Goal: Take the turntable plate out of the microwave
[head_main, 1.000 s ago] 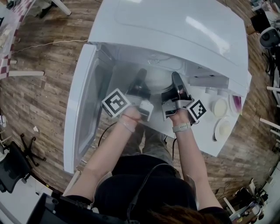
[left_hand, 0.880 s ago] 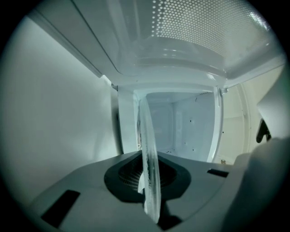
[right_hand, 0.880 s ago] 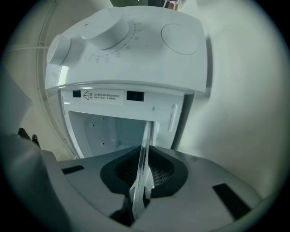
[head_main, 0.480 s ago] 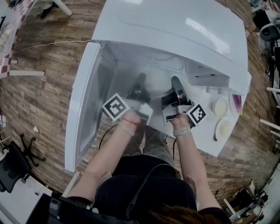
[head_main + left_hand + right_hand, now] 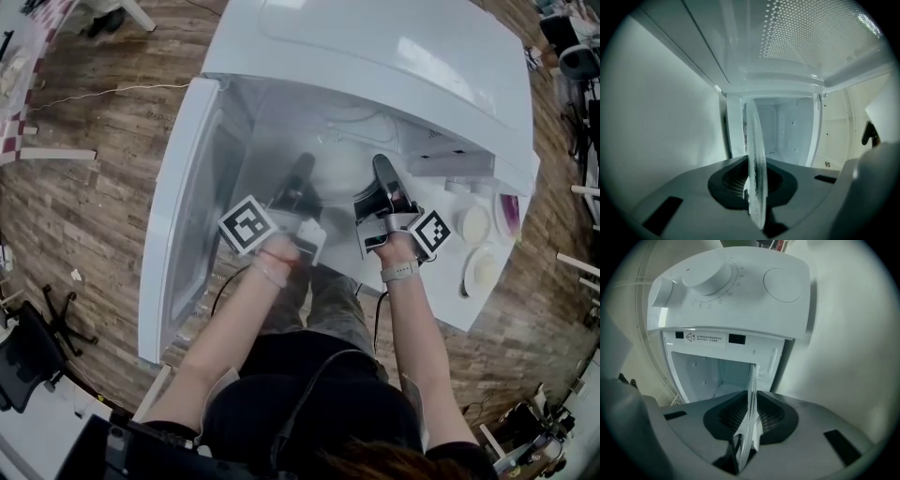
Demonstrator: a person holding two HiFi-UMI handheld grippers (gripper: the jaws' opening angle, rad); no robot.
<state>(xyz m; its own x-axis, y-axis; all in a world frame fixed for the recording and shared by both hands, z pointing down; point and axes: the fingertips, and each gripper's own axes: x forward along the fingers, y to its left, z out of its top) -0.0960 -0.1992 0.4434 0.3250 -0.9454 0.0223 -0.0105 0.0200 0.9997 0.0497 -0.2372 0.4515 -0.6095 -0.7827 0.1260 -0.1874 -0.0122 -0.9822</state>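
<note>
Head view: bright, even overhead light; white glare streak on the microwave [image 5: 441,56] top, upper right. Strong bending toward frame edges. Both gripper views: dim, bluish, black vignetted corners, lower foreground soft. Left gripper view: glow through perforated panel [image 5: 811,33], upper right.

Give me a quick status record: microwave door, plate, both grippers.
door: open, swung to the left in the head view
plate: glass, at the mouth of the microwave, not yet out
left gripper: shut on the plate's rim
right gripper: shut on the opposite rim; jaws have just eased open slightly, plate between them
</note>
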